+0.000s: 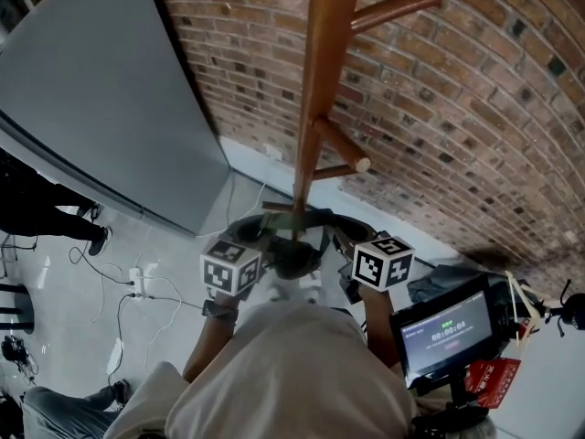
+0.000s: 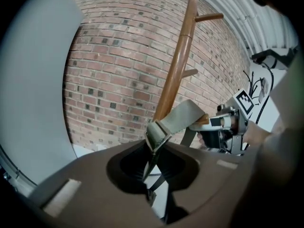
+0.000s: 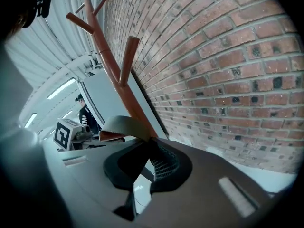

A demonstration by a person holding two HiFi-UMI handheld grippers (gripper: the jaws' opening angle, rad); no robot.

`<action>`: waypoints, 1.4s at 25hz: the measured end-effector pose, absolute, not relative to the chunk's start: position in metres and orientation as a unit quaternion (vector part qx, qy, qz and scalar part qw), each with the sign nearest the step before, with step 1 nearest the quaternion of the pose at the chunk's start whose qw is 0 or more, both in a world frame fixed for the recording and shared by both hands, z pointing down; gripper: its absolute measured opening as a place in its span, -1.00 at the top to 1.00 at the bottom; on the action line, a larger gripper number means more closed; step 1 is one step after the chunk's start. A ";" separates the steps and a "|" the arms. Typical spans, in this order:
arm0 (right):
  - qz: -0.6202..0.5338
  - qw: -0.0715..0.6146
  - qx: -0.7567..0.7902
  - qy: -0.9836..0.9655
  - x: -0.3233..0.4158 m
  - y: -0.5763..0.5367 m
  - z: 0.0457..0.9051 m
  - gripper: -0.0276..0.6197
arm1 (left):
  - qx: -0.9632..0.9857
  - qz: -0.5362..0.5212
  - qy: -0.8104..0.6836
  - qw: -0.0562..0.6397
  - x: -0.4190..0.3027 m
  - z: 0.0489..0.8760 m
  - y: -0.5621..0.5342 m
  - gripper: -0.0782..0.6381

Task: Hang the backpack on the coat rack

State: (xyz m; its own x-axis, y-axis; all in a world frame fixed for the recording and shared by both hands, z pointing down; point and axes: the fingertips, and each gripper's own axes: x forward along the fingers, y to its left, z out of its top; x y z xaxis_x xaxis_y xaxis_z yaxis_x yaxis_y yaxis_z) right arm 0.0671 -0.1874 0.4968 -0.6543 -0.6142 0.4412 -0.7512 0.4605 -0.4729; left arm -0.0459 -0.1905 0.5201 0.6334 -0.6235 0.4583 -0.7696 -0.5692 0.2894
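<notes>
The wooden coat rack (image 1: 315,90) stands straight ahead, against the brick wall. I hold the brown backpack (image 1: 292,256) at its pole, between my left gripper (image 1: 230,268) and my right gripper (image 1: 382,262). In both gripper views the backpack's fabric (image 2: 95,189) (image 3: 199,184) fills the foreground and hides the jaws; both grippers appear shut on it. Its grey top strap (image 2: 183,115) (image 3: 124,123) loops up from a buckle (image 2: 156,134) and drapes over a short wooden peg (image 2: 203,120) (image 3: 110,136). Each gripper shows in the other's view, beyond the loop (image 2: 225,127) (image 3: 71,131).
A large grey panel (image 1: 101,90) leans against the wall on the left. Cables and a power strip (image 1: 135,283) lie on the floor beneath it. A person's legs (image 1: 46,210) stand at far left. A stand with a lit screen (image 1: 443,329) is close on the right.
</notes>
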 end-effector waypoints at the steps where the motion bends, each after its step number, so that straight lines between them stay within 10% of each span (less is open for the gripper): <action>1: 0.330 0.108 0.399 -0.848 0.065 -0.185 0.500 0.88 | 0.872 0.156 -0.399 0.238 -0.046 0.522 -0.189 0.68; 35: 0.363 0.157 0.353 -0.848 0.038 -0.176 0.544 0.88 | 0.871 0.193 -0.358 0.276 -0.020 0.573 -0.181 0.68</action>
